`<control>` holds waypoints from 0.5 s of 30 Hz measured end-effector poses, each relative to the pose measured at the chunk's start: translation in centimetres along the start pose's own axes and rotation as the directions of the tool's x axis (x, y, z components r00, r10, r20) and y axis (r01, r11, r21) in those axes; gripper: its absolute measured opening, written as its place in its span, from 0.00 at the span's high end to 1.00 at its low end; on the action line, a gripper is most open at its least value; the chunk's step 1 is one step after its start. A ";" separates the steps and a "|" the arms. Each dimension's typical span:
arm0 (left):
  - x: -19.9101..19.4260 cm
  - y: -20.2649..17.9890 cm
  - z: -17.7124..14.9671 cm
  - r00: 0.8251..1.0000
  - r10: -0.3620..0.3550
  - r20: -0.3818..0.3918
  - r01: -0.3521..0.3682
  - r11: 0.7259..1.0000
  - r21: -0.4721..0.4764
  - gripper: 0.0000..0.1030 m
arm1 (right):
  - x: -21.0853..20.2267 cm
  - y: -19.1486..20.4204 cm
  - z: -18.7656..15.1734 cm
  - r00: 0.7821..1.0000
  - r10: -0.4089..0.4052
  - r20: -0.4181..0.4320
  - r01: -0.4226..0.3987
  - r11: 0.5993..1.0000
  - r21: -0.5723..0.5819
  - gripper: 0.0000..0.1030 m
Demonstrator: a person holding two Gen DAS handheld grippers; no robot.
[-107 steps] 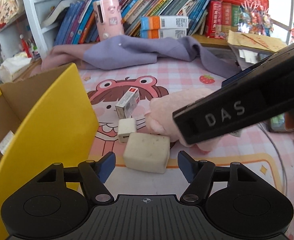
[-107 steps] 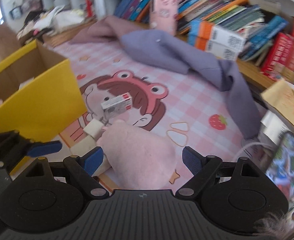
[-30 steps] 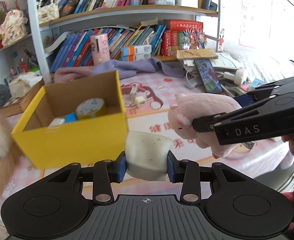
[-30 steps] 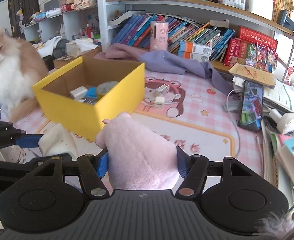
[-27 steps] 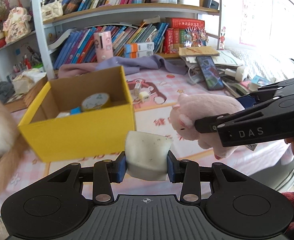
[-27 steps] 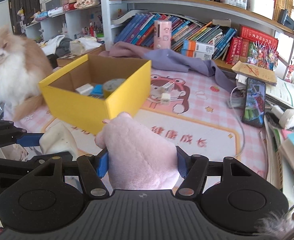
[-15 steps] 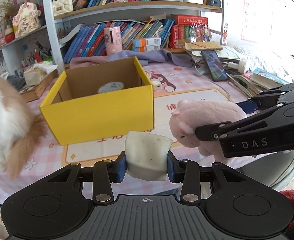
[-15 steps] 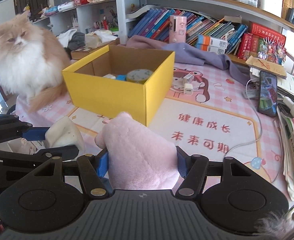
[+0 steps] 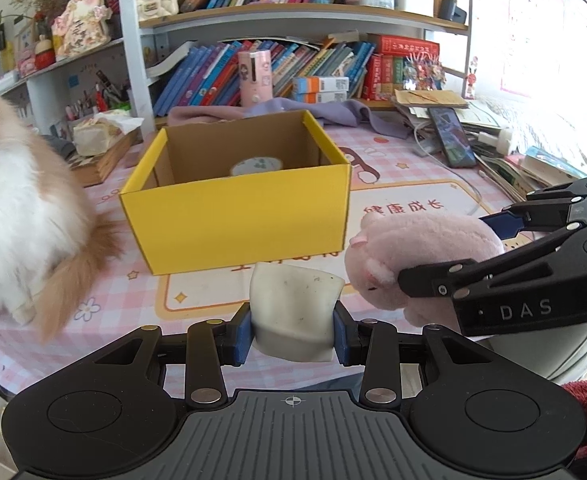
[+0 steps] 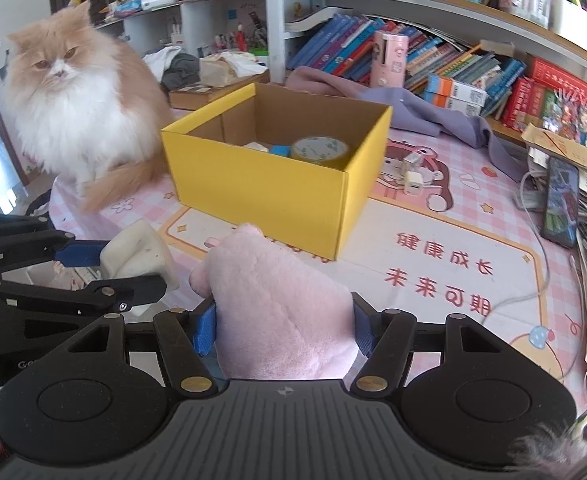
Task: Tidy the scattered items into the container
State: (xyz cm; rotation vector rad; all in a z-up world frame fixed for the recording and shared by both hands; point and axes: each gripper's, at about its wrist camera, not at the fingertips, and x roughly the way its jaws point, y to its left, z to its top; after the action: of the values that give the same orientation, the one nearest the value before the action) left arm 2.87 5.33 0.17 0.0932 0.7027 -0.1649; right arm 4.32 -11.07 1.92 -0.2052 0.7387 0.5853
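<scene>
Presently held: sponge [image 9: 295, 312], off-white, squeezed between the blue pads of the left gripper [image 9: 293, 334], jaws narrowed onto it, in the air short of the box [image 9: 237, 216]. Plush [image 10: 277, 312], pink, clamped between the pads of the right gripper [image 10: 283, 330], jaws about half open around its body, also short of the box and just beside the sponge. Box: yellow card, open top, on the pink checked mat [image 10: 453, 248]; inside, a tape roll [image 10: 320, 148] and small blue and white pieces. Charger [image 10: 413, 186], white, on the mat beyond the box. Cat [image 10: 73, 112], orange and white, sitting left of the box. Bookshelf [image 9: 293, 12] behind.
</scene>
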 end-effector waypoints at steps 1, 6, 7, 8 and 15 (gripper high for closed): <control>-0.1 0.3 -0.1 1.000 0.002 0.002 -0.002 1.000 -0.005 0.63 | 0.1 0.3 0.1 1.000 0.003 -0.001 -0.003 1.000 -0.007 0.40; -0.7 1.9 -0.3 1.000 0.024 0.013 -0.024 0.999 -0.035 0.64 | 0.6 1.6 0.7 1.000 0.026 -0.003 -0.026 0.999 -0.036 0.40; -0.8 2.2 -0.3 0.999 0.029 0.015 -0.029 0.999 -0.040 0.64 | 0.7 1.8 0.8 0.999 0.034 -0.001 -0.034 0.999 -0.041 0.40; -1.0 2.5 -0.3 0.999 0.035 0.017 -0.034 0.998 -0.044 0.64 | 0.7 2.0 1.0 0.999 0.040 0.002 -0.040 0.998 -0.047 0.40; -1.3 3.6 0.4 0.998 0.037 0.044 -0.034 0.998 -0.061 0.64 | 0.6 2.8 2.3 0.998 0.034 0.046 -0.030 0.995 -0.100 0.40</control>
State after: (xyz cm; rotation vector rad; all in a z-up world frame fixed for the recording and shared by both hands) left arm 2.76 9.00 1.41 0.0438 0.6601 -0.1112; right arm 4.43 -7.65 3.22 -0.2705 0.6688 0.6559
